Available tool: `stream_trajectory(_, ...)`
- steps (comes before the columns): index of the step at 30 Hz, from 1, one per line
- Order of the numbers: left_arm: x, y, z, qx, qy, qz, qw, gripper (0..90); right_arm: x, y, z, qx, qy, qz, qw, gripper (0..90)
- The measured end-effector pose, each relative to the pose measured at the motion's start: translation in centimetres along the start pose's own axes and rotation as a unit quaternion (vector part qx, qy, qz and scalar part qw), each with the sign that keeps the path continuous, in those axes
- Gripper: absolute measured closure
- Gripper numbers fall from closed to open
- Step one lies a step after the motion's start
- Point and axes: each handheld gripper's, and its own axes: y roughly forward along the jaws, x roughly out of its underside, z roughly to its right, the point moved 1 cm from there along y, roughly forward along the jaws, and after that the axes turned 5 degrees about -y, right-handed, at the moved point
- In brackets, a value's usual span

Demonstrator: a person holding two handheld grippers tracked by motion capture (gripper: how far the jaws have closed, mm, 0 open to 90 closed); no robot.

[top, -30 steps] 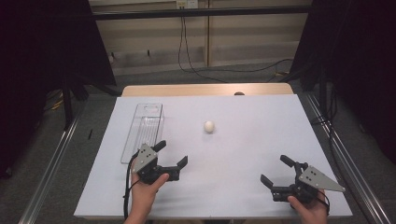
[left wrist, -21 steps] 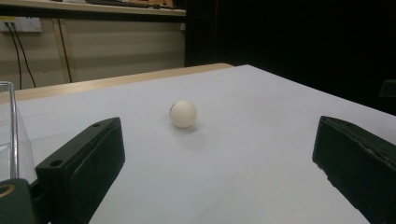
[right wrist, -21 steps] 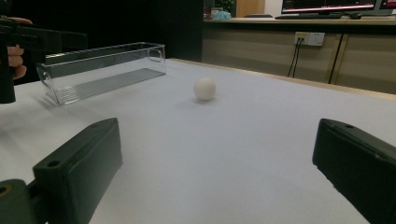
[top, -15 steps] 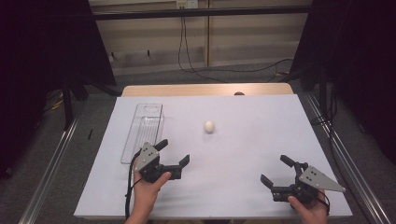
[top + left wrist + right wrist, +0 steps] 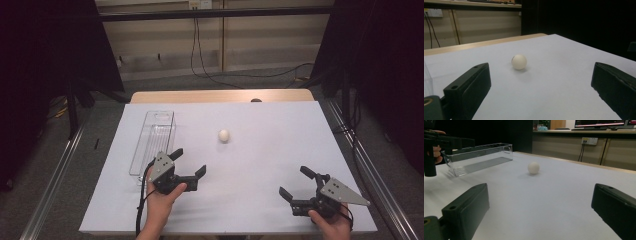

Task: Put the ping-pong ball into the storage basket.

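Observation:
A small white ball (image 5: 223, 135) rests on the white table sheet (image 5: 260, 150), ahead of both grippers; it also lies between the jaws' line of sight as the ball (image 5: 519, 61) and the ball (image 5: 533, 167). My left gripper (image 5: 189, 161) is open near the front left, just right of a clear plastic bin (image 5: 152, 145). At the front right my right gripper (image 5: 297, 182) is open too. Nothing is between either pair of jaws. The bin (image 5: 479, 158) looks empty, and the left gripper (image 5: 431, 147) shows beside it.
The sheet covers a wooden table whose far edge (image 5: 220, 96) shows bare. Metal rails (image 5: 55, 170) run along both sides of the table. Cables (image 5: 210, 70) hang on the wall behind.
My left gripper has moved slightly forward and right, toward the ball. The right gripper and the ball stay where they were.

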Motion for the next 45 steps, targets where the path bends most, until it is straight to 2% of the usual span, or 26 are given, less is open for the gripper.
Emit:
stream_trajectory(3, 0.0, 0.1, 0.0, -0.001, 0.001, 0.003, 1.0000, 2.6, 0.0, 0.0, 0.0, 0.000, 0.000, 0.000, 1.0000, 0.9)
stream_trajectory(5, 0.0, 0.2, 0.2, 0.002, -0.006, 0.003, 1.0000, 2.6, 0.0, 0.0, 0.0, -0.001, 0.000, 0.000, 1.0000, 0.9)
stream_trajectory(8, 0.0, 0.3, 0.1, 0.002, 0.005, -0.003, 1.0000, 2.6, 0.0, 0.0, 0.0, 0.001, 0.000, 0.001, 1.0000, 0.9)
stream_trajectory(9, 0.0, 0.4, 0.1, 0.001, 0.000, 0.001, 1.0000, 2.6, 0.0, 0.0, 0.0, -0.002, -0.001, 0.000, 1.0000, 0.9)
stream_trajectory(20, 0.0, 0.7, 0.1, 0.001, 0.008, 0.001, 1.0000, 2.6, 0.0, 0.0, 0.0, -0.004, -0.002, 0.000, 1.0000, 0.9)
stream_trajectory(29, 0.1, 1.0, 0.2, -0.004, 0.005, 0.001, 1.0000, 2.6, 0.0, 0.0, 0.0, -0.003, -0.004, 0.001, 1.0000, 0.9)
stream_trajectory(31, 0.1, 1.1, 0.2, 0.001, 0.005, 0.002, 1.0000, 2.6, 0.0, 0.0, 0.0, -0.004, -0.003, 0.001, 1.0000, 0.9)
stream_trajectory(32, 0.1, 1.1, 0.0, -0.002, 0.012, -0.002, 0.9999, 2.6, 0.0, 0.0, 0.0, -0.004, -0.003, 0.000, 1.0000, 0.9)
stream_trajectory(34, 0.1, 1.2, 0.1, -0.003, 0.005, 0.004, 1.0000, 2.6, 0.0, 0.0, 0.0, -0.002, -0.003, 0.002, 1.0000, 0.9)
stream_trajectory(39, 0.2, 1.5, 0.0, -0.007, 0.007, 0.000, 0.9999, 2.7, 0.0, 0.0, 0.0, -0.004, -0.006, 0.001, 1.0000, 0.9)
stream_trajectory(42, 0.2, 1.7, 0.0, -0.009, 0.007, -0.003, 0.9999, 2.7, 0.0, 0.0, 0.0, 0.001, 0.000, 0.002, 1.0000, 0.9)
stream_trajectory(45, 0.3, 1.9, 0.0, -0.009, 0.008, -0.003, 0.9999, 2.8, 0.0, 0.0, 0.0, -0.004, -0.006, 0.002, 1.0000, 0.9)
